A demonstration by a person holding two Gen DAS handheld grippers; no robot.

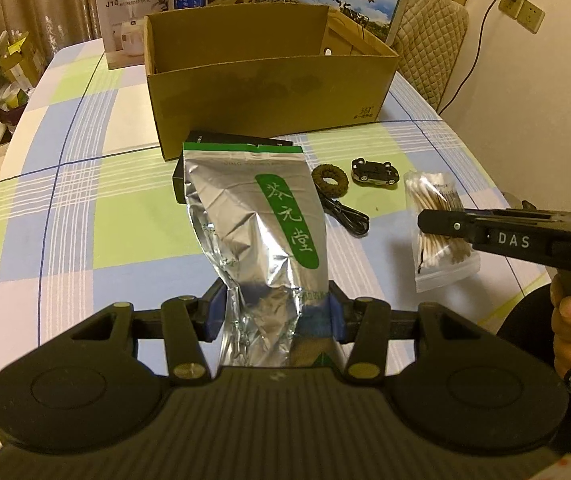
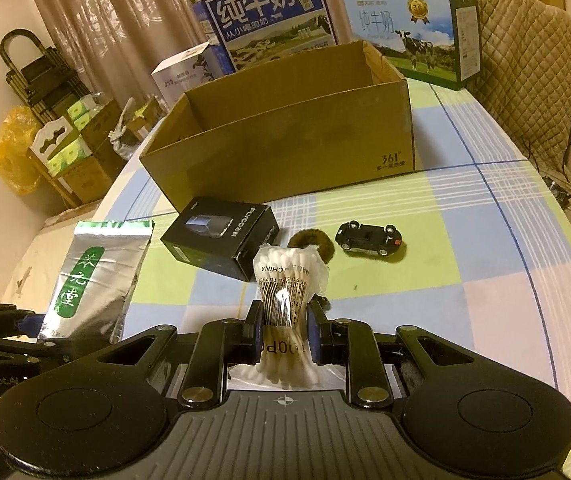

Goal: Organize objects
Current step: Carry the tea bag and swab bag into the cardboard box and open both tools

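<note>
My left gripper (image 1: 275, 312) is shut on the lower end of a silver foil pouch (image 1: 257, 220) with a green label, held above the table; the pouch also shows in the right wrist view (image 2: 97, 280). My right gripper (image 2: 284, 330) is shut on a clear bag of cotton swabs (image 2: 285, 280), also seen in the left wrist view (image 1: 439, 220). An open cardboard box (image 1: 269, 92) stands behind them (image 2: 285, 140). On the checked tablecloth lie a black product box (image 2: 221, 240), a brown hair tie (image 2: 313, 244), a black toy car (image 2: 369, 238) and a black cable (image 1: 345, 212).
Milk cartons (image 2: 269, 16) and a white humidifier box (image 1: 131, 20) stand behind the cardboard box. A quilted chair (image 2: 525, 64) is at the right table edge. Boxes and bags (image 2: 65, 148) crowd the floor to the left.
</note>
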